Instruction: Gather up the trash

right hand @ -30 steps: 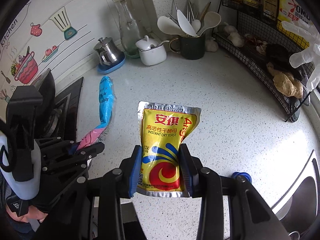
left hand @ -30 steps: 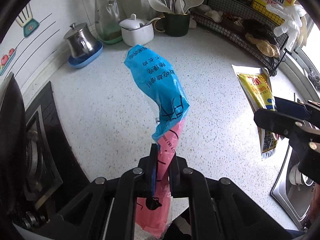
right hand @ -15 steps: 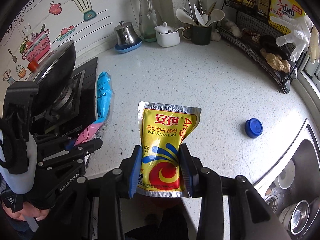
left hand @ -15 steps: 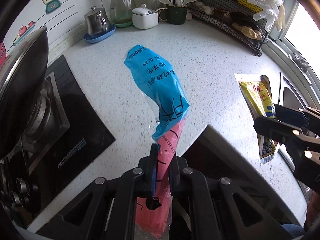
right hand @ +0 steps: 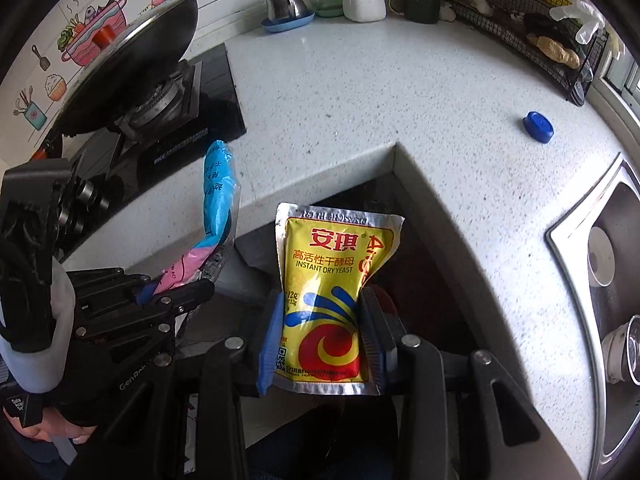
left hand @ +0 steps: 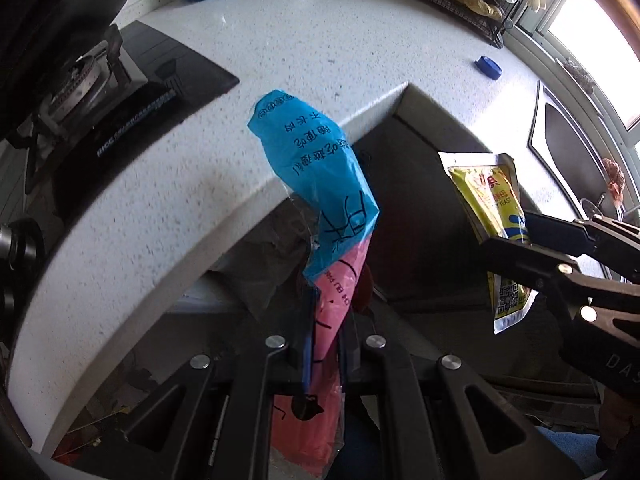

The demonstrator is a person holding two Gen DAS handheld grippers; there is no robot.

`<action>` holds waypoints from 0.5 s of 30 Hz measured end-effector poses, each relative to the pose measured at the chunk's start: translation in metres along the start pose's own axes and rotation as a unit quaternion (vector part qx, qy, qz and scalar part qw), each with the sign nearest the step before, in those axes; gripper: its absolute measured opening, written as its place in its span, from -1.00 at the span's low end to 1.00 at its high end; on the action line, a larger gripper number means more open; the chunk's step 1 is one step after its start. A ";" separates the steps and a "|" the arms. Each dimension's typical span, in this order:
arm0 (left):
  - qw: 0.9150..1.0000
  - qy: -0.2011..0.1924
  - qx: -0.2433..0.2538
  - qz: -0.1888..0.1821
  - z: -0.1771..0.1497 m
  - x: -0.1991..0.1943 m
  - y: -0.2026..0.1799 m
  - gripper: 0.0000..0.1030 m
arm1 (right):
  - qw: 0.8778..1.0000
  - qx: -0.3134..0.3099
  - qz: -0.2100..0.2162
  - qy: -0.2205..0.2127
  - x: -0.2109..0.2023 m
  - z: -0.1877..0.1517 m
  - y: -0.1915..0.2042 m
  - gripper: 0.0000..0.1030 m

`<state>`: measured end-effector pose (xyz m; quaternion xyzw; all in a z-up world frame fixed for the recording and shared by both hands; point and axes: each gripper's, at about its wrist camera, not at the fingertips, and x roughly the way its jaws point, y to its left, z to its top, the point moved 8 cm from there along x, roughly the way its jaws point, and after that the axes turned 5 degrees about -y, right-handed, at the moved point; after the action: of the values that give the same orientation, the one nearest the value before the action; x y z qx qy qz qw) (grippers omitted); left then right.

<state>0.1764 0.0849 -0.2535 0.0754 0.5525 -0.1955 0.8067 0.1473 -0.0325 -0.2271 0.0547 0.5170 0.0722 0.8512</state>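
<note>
Blue and pink plastic, a crumpled wrapper [left hand: 316, 200], stands up out of the left gripper [left hand: 326, 332], whose two fingers are pressed nearly together on its pink lower end. The gripper tips steeply downward, out past the front edge of the speckled white countertop [left hand: 320, 52], so the wrapper hangs in the air over the dark inner corner where the two runs of counter meet. In the right wrist view the same wrapper [right hand: 218, 184] pokes up from the left gripper [right hand: 168, 292] at the lower left, with the person's hand [right hand: 52, 432] wrapped round the handle below it.

The right gripper [right hand: 322, 340] also points steeply down and sits beside the left one, just to its right. Its fingers [right hand: 270, 344] are held partly apart and pinch the lower half of a yellow packet of instant dry yeast [right hand: 332, 292] from both sides; the packet stands upright between them, silver top edge uppermost, over the same dark corner gap. From the left wrist camera the packet [left hand: 488, 200] shows edge-on in the right gripper [left hand: 516, 256].

A blue bottle cap [right hand: 538, 126] lies alone on the counter, well apart from both grippers, between the corner and the wire rack [right hand: 520, 20]. The gas hob [right hand: 168, 120] with its tilted pan sits to the left, the steel sink [right hand: 600, 264] to the right.
</note>
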 end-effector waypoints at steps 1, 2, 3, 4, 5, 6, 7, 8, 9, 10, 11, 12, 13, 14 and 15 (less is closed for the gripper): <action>1.000 0.006 0.001 0.000 -0.008 0.004 0.000 -0.84 | 1.000 0.001 0.001 0.005 0.005 -0.006 0.001 -0.32; 1.000 0.013 0.003 -0.001 -0.015 0.008 0.000 -0.84 | 1.000 0.002 0.002 0.009 0.010 -0.012 0.001 -0.32; 1.000 0.019 0.004 -0.001 -0.021 0.013 0.000 -0.84 | 1.000 0.001 0.003 0.014 0.015 -0.017 0.001 -0.32; 1.000 0.026 0.004 -0.002 -0.028 0.018 -0.001 -0.84 | 1.000 0.001 0.002 0.018 0.021 -0.023 0.002 -0.32; 0.999 0.033 0.004 -0.005 -0.033 0.024 -0.001 -0.84 | 1.000 0.002 0.006 0.025 0.027 -0.028 0.002 -0.32; 0.999 0.040 0.004 -0.009 -0.039 0.030 -0.002 -0.84 | 1.000 0.002 0.010 0.029 0.033 -0.035 0.004 -0.32; 0.999 0.046 0.004 -0.013 -0.044 0.038 -0.003 -0.84 | 0.999 0.000 0.012 0.031 0.039 -0.038 0.003 -0.32; 0.999 0.052 0.005 -0.013 -0.049 0.046 -0.004 -0.84 | 0.999 -0.003 0.010 0.034 0.045 -0.045 0.003 -0.32; 0.998 0.057 0.008 -0.013 -0.053 0.055 -0.005 -0.84 | 0.999 -0.003 0.008 0.037 0.051 -0.049 0.000 -0.32; 0.998 0.061 0.012 -0.013 -0.057 0.064 -0.007 -0.84 | 0.999 -0.001 0.008 0.040 0.058 -0.053 -0.003 -0.32; 0.998 0.066 0.016 -0.015 -0.060 0.074 -0.009 -0.84 | 0.999 0.002 0.009 0.042 0.066 -0.056 -0.005 -0.32; 0.997 0.069 0.019 -0.015 -0.063 0.084 -0.011 -0.84 | 0.999 0.006 0.007 0.046 0.075 -0.061 -0.010 -0.32; 0.997 0.072 0.023 -0.015 -0.065 0.096 -0.012 -0.84 | 0.999 0.010 0.007 0.052 0.085 -0.065 -0.014 -0.32; 0.997 0.075 0.026 -0.017 -0.068 0.107 -0.013 -0.84 | 0.998 0.014 0.007 0.056 0.094 -0.071 -0.018 -0.32; 0.996 0.077 0.029 -0.020 -0.071 0.120 -0.013 -0.84 | 0.998 0.018 0.007 0.059 0.105 -0.076 -0.023 -0.32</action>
<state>0.1472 0.0691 -0.3895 0.1023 0.6082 -0.2207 0.7556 0.1288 -0.0353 -0.3576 0.0688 0.5675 0.0718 0.8173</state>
